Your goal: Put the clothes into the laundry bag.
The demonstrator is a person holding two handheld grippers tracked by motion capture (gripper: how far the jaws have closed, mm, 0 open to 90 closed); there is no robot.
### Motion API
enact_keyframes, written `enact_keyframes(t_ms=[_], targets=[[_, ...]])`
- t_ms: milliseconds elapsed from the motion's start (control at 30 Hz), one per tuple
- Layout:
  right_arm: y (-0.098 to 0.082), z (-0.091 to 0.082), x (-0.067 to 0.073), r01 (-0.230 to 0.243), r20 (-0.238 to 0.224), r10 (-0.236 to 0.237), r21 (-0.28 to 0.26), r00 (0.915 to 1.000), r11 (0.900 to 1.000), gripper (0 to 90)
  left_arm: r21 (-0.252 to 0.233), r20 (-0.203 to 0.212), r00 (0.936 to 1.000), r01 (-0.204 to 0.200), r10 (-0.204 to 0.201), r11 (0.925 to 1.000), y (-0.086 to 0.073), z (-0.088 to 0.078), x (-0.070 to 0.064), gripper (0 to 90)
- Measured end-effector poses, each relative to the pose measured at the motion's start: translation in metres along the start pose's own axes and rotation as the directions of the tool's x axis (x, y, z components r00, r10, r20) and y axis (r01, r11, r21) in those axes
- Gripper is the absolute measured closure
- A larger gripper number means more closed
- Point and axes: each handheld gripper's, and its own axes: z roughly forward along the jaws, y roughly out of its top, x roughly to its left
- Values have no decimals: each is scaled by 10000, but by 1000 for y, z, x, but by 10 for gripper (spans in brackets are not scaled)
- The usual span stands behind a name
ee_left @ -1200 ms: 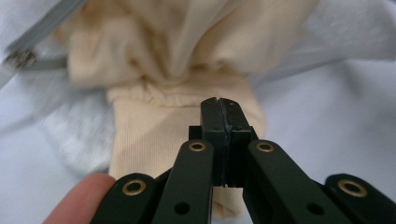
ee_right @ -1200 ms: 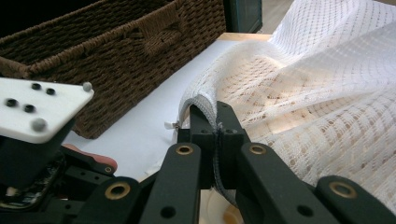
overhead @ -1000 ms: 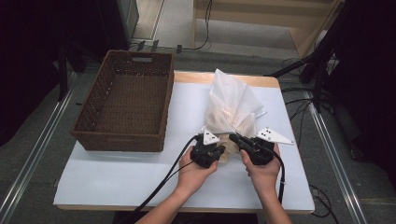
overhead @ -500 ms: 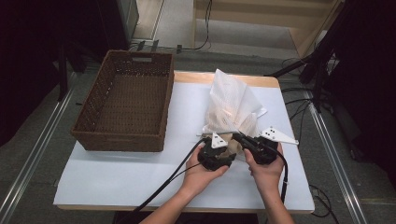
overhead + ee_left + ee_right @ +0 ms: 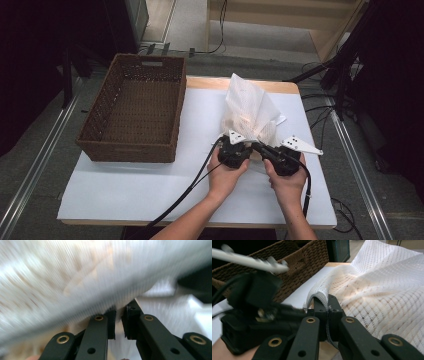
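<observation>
Now right gripper (image 5: pixel 329 312) pinches mesh bag (image 5: pixel 250 107); left gripper (image 5: pixel 119 323) just narrowed, nearly closed beside it

I see a white mesh bag (image 5: pixel 250 107) of open-weave netted cloth, soft and matt, crumpled. Left of the bag, the basket (image 5: pixel 132 107) is brown woven wicker, rough. Under the bag, the table (image 5: pixel 140 185) top looks smooth matt white. My right gripper (image 5: pixel 328 306) is matt black plastic with brass-coloured rivets.

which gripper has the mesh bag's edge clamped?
The right gripper: the mesh bag edge is pinched between its shut jaws. The left gripper jaws have just been closing, a slit between them.
</observation>
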Motion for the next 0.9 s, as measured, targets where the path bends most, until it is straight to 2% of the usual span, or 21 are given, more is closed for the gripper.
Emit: enact_keyframes(t_ms=[33,100,133,200,233,267,300,333,367,467,500,533,567,633,667,700,733,767,800,867,900], targets=[[1,0,0,-8,21,8,-61,10000,10000,895,-267,-104,9999,-14,11,9996,3,-1,0,835],[2,-2,2,56,37,-56,-170,10000,9998,896,-853,-647,9979,40,-95,9963,8,0,3,836],[3,-2,3,110,47,-109,-186,9999,9998,895,-890,-778,9968,90,-160,9960,8,2,4,835],[3,-1,5,221,191,-218,-157,9996,9996,896,-402,-779,9967,189,-220,9990,6,17,11,823],[3,-1,5,221,191,-218,-157,9996,9996,896,-402,-779,9967,189,-220,9990,6,17,11,810],[3,-1,4,224,273,-222,-69,9994,9997,896,299,-578,9978,334,-317,9990,4,26,16,810],[-2,2,0,42,489,-48,115,9988,9999,896,1208,-219,9980,622,-600,9907,-2,39,24,776],[-2,2,0,42,489,-48,115,9988,9999,896,1208,-219,9980,622,-600,9907,-2,39,24,767],[-6,3,-6,-200,655,183,251,9977,9995,896,1176,-82,9993,381,-374,9923,-3,34,22,722],[-6,0,-12,-354,705,339,198,9969,9992,896,1187,96,9998,144,-156,9928,-5,27,16,549],[-6,0,-12,-354,705,339,198,9969,9992,896,1177,117,9998,-169,156,9929,-7,20,10,549],[-5,-2,-15,-395,704,390,67,9968,9992,896,842,252,9979,-615,596,9945,-14,7,2,514],[-4,-2,-15,-413,711,407,74,9966,9991,896,842,252,9979,-615,596,9945,-14,7,2,511],[-4,-2,-16,-369,701,364,48,9969,9993,895,711,498,9945,-955,921,9929,-21,-3,-5,524],[-4,-2,-15,-383,684,379,48,9969,9993,896,904,653,9884,-1426,1370,9856,-27,-5,-11,536],[-4,-1,-15,-368,654,363,64,9972,9993,896,1053,753,9859,-1571,1497,9820,-29,-3,-14,545],[-4,-1,-15,-368,654,363,64,9972,9993,896,1053,753,9859,-1571,1497,9820,-29,-3,-14,543],[-4,1,-13,-329,630,323,90,9975,9994,896,1521,624,9872,-1548,1468,9762,-33,1,-16,543],[-4,1,-13,-329,630,323,90,9975,9994,896,1521,624,9872,-1548,1468,9762,-33,1,-16,543],[-4,2,-10,-265,574,259,102,9980,9996,896,2061,538,9879,-1532,1451,9665,-39,10,-15,522],[-4,2,-10,-237,577,230,111,9981,9997,896,2061,538,9879,-1532,1451,9665,-39,10,-15,501]])
